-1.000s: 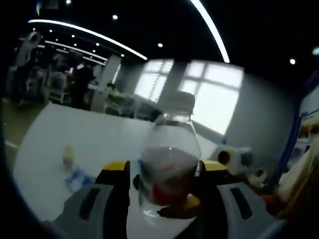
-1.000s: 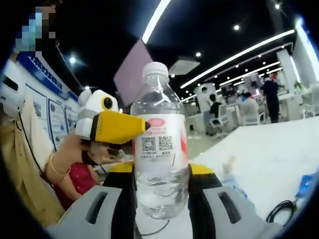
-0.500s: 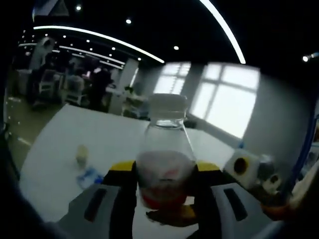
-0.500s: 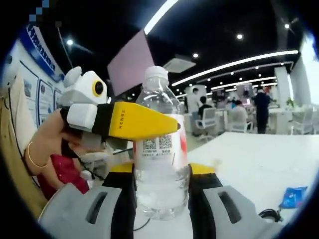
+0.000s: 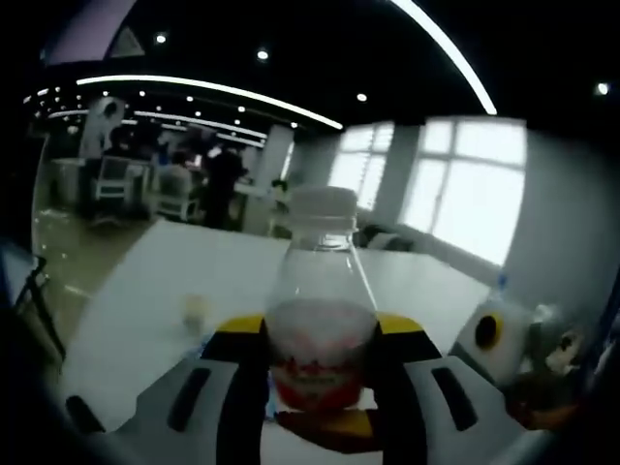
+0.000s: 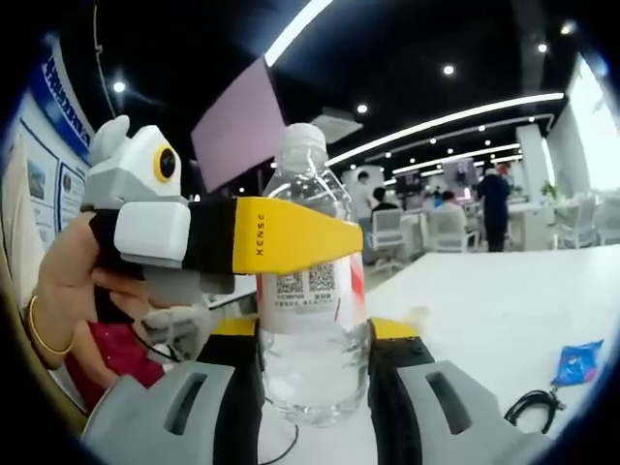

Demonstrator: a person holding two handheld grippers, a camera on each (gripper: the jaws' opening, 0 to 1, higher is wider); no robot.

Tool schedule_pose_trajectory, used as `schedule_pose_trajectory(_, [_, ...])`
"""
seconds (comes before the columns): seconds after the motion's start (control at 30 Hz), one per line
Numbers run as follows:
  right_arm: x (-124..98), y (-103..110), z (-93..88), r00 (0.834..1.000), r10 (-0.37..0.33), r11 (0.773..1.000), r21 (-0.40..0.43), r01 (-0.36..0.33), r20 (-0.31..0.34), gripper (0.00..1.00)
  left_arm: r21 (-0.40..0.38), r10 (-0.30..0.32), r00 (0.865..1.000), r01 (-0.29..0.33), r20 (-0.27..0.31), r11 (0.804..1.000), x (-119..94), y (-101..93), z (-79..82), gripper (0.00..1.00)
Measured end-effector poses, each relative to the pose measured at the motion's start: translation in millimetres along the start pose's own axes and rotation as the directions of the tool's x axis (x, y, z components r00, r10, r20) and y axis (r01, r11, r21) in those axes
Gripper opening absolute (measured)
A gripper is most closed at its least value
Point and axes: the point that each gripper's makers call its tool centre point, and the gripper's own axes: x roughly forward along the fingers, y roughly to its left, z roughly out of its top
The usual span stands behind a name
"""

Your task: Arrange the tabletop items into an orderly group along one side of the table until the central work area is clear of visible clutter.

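Clear bottle [image 6: 312,320] between both hand-held grippers' jaws

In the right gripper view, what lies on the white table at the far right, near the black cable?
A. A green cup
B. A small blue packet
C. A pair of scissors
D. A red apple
B. A small blue packet lies on the white table, just above the black cable, to the right of the clear bottle held between the right gripper jaws.
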Motion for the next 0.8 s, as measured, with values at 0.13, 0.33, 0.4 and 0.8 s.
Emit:
schedule_pose_trajectory(0.13, [1, 2, -0.3, 1.0, 0.007, 1.0, 0.02, -0.007, -0.007, 0.41, 0.01, 0.009, 1.0, -0.009, 0.007, 1.0, -2, 1.7, 0.9, 0.37])
schedule_pose_trajectory(0.33, [2, 2, 0.3, 1.0, 0.012, 1.0, 0.017, -0.011, -0.015, 0.43, 0.01, 0.008, 1.0, -0.008, 0.019, 1.0, -2, 2.6, 2.6, 0.37])
schedule_pose_trajectory(0.4, [2, 2, 0.7, 1.0, 0.014, 1.0, 0.012, -0.014, -0.018, 0.43, 0.022, -0.002, 1.0, 0.002, 0.021, 1.0, -2, 2.1, 3.7, 0.37])
schedule_pose_trajectory(0.8, [-9, -21, -7.9, 0.995, -0.062, 0.998, 0.019, 0.063, -0.078, 0.82, 0.065, 0.045, 0.997, -0.048, 0.058, 0.997, 0, 20.5, 9.3, 0.37])
